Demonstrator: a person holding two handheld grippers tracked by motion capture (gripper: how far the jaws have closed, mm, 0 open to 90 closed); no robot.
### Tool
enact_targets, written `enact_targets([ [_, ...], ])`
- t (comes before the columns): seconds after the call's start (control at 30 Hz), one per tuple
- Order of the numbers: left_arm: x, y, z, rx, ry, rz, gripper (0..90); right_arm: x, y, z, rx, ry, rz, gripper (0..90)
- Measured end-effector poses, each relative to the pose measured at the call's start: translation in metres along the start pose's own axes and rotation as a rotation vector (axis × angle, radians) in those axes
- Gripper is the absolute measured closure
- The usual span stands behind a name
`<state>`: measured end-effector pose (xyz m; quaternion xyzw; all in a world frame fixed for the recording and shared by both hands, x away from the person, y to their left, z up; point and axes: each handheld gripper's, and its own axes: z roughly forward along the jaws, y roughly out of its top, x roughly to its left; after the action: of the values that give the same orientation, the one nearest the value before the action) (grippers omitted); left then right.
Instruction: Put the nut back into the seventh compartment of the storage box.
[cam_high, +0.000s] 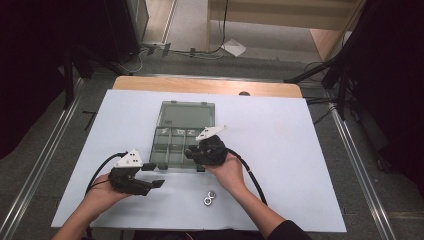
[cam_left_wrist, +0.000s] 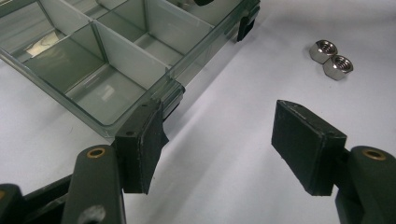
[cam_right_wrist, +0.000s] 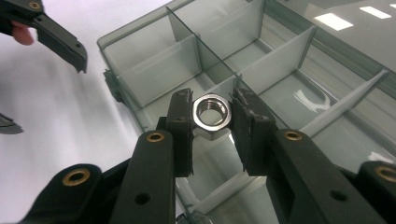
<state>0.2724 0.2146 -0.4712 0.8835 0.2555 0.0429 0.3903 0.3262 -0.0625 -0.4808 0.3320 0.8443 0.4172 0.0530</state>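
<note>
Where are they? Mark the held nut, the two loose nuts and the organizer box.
Held nut (cam_right_wrist: 212, 114), right gripper view, its threaded hole rim.
Loose nuts (cam_left_wrist: 331, 57), left gripper view, where the two touch.
Organizer box (cam_high: 188, 115), high view, its open lid.

Honestly nothing to read anywhere I look; no brand, no label, no digits. The clear organizer box (cam_high: 181, 134) on my desk has blank walls and blank dividers; the pale streaks on its lid and in the far compartments are just lamp glare, not print. The steel nut (cam_right_wrist: 213, 113) pinched in my right gripper (cam_right_wrist: 212, 122) is plain on every face I can see; same for the two nuts (cam_left_wrist: 331, 59) lying near the desk's near edge, no stamp or grade mark. The black pads of my left gripper (cam_left_wrist: 224, 149) are bare too; the white plates on top of the grippers have small holes, no lettering.
</note>
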Motion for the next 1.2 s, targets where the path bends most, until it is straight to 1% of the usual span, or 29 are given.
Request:
enact_targets([
  [0.1,0.0,0.0,0.0,-0.001,0.0,0.0,34.4,0.0,0.0,0.001,-0.004,-0.001,0.006,70.4],
  [0.13,0.0,0.0,0.0,-0.002,0.0,-0.001,34.4,-0.001,0.0,0.001,-0.005,-0.004,0.001,69.7],
  [0.17,0.0,0.0,0.0,0.001,0.001,-0.001,34.4,-0.001,0.0,0.001,-0.005,-0.005,0.0,66.2],
  [0.2,0.0,0.0,0.0,0.002,0.002,-0.002,34.4,-0.001,0.0,0.001,-0.011,0.016,0.001,59.1],
  [0.27,0.0,0.0,0.0,0.002,-0.002,-0.002,34.4,-0.001,0.0,0.0,-0.008,0.031,0.003,52.7],
  [0.3,0.0,-0.001,0.0,0.003,0.0,-0.001,34.4,-0.001,0.0,-0.001,-0.001,0.03,0.003,50.9],
  [0.4,0.001,-0.001,0.0,0.003,0.001,-0.003,34.4,0.0,0.0,-0.006,0.011,0.048,-0.006,45.7],
  [0.47,0.001,-0.001,0.0,-0.001,0.0,-0.006,34.4,0.001,-0.001,-0.01,0.005,0.054,-0.022,40.0],
  [0.53,0.001,-0.001,0.0,0.001,0.002,-0.007,34.4,0.0,-0.001,-0.013,0.006,0.078,-0.025,37.8],
  [0.57,0.001,-0.001,0.0,0.002,0.003,-0.007,34.4,0.001,-0.002,-0.015,0.004,0.081,-0.025,36.3],
  [0.67,0.001,-0.001,0.0,0.002,0.001,-0.006,34.4,0.001,-0.004,-0.022,-0.01,0.089,-0.033,34.4],
  [0.73,0.001,-0.001,0.0,0.002,0.003,-0.003,34.4,0.001,-0.006,-0.025,-0.021,0.102,-0.032,33.4],
  [0.8,0.001,-0.001,-0.001,0.001,0.006,-0.002,34.4,0.001,-0.009,-0.029,-0.019,0.113,-0.037,32.3],
  [0.9,0.001,-0.001,-0.002,-0.005,0.006,-0.001,34.4,0.001,-0.012,-0.034,-0.024,0.127,-0.033,32.2],
  [1.1,0.001,-0.001,0.0,-0.008,0.007,-0.005,34.4,0.002,-0.019,-0.048,-0.044,0.148,-0.054,32.2],
  [1.17,0.001,-0.001,0.0,-0.005,0.007,-0.004,34.4,0.002,-0.021,-0.052,-0.059,0.174,-0.052,31.2],
  [1.2,0.0,-0.001,0.0,-0.005,0.007,-0.004,34.4,0.002,-0.022,-0.053,-0.06,0.178,-0.054,31.2],
])
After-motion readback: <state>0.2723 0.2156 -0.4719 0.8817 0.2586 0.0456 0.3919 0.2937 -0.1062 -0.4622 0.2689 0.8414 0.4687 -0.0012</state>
